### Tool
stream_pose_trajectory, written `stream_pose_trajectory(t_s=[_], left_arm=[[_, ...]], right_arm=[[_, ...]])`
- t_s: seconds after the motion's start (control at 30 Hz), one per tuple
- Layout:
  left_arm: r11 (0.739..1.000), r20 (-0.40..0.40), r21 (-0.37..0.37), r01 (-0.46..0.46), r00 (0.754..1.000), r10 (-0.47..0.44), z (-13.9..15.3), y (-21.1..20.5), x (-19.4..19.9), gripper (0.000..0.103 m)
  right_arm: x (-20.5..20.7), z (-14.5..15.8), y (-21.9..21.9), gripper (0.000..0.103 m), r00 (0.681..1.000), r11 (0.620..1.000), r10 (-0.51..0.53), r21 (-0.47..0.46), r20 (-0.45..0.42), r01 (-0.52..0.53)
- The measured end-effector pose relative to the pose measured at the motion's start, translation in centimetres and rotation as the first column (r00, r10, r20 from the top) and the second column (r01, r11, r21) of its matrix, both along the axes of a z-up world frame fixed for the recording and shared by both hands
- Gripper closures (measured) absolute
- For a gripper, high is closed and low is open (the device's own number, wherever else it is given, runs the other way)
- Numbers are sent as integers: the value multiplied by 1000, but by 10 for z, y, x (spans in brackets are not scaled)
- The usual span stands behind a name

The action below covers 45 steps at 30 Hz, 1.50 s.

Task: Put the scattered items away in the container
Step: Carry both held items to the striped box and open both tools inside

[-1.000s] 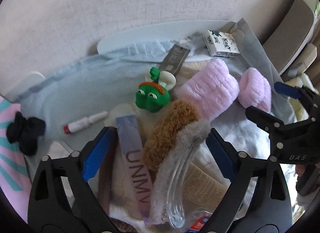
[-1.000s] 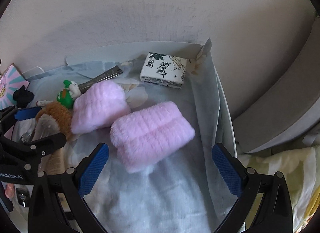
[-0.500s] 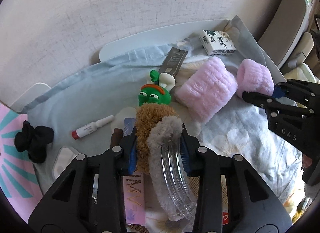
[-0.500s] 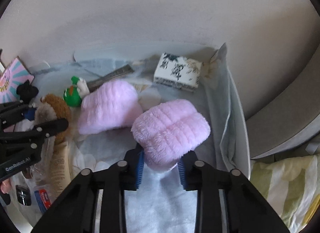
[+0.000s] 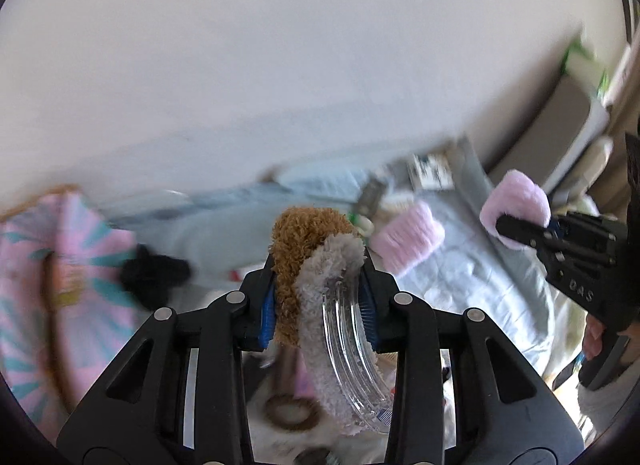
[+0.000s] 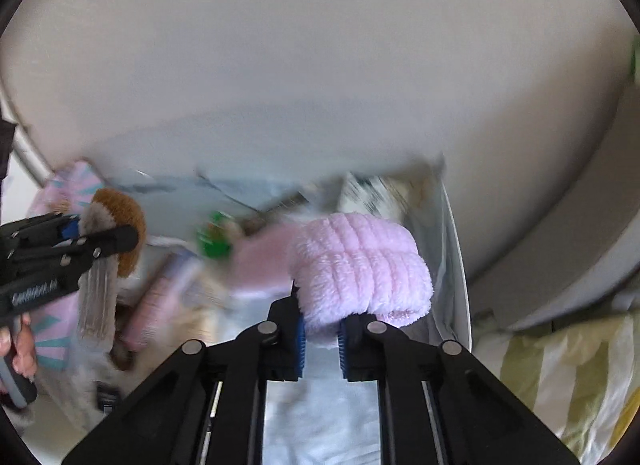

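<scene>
My left gripper (image 5: 318, 301) is shut on a fuzzy brown and grey headband (image 5: 316, 249) with a clear plastic band, held up above the blue cloth (image 5: 224, 225). It shows at the left of the right wrist view (image 6: 116, 237). My right gripper (image 6: 320, 329) is shut on a pink fluffy wristband (image 6: 360, 261), lifted off the cloth; it shows at the right of the left wrist view (image 5: 516, 201). A second pink wristband (image 5: 408, 233) lies on the cloth. No container is clearly visible.
A green frog toy (image 6: 214, 241), a grey flat packet (image 5: 372, 195), a printed white box (image 5: 430, 171), a black hair tie (image 5: 154, 271), a pink tube (image 6: 160, 301) and a brown hair ring (image 5: 290, 411) lie on the cloth. A pink patterned board (image 5: 48, 265) is at left. A wall stands behind.
Both grippers closed on their items, then lifted: the left raised the headband, the right raised the pink wristband. The views now tilt up toward the wall.
</scene>
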State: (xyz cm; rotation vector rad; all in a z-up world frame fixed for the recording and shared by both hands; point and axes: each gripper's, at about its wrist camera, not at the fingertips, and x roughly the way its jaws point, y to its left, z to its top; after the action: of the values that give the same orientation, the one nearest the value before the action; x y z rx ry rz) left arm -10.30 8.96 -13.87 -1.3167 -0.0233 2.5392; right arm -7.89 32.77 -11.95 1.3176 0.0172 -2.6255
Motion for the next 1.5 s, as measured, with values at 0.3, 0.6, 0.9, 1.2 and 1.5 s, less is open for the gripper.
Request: stream_pose_trajectory(t_s=[0.3,0.6,0.9,1.2,1.5], left_arm=[[951,-25,-21,-307,951,307,68,-146,65,72],[887,48,-33,-461,885,462,32,-230,114,71],[865,89,87,-494,869,487,17,-249,119,11],[865,93,128,-486,874,477,22,-266,117,11],[864,79,106,-493,870,487,23,-279,121,11]], right_arm=[[31,97,-138,91,935,932,321,-126,-153,-341],[45,78,-279,91,796,777,592,-173,-127,-605],[18,54,-338,48,779,758,627,-247,17,-604],[4,68,-308,34,786,712,617,-453,39,-537],[8,69,-344,33,757,722,644,-418,115,-551]])
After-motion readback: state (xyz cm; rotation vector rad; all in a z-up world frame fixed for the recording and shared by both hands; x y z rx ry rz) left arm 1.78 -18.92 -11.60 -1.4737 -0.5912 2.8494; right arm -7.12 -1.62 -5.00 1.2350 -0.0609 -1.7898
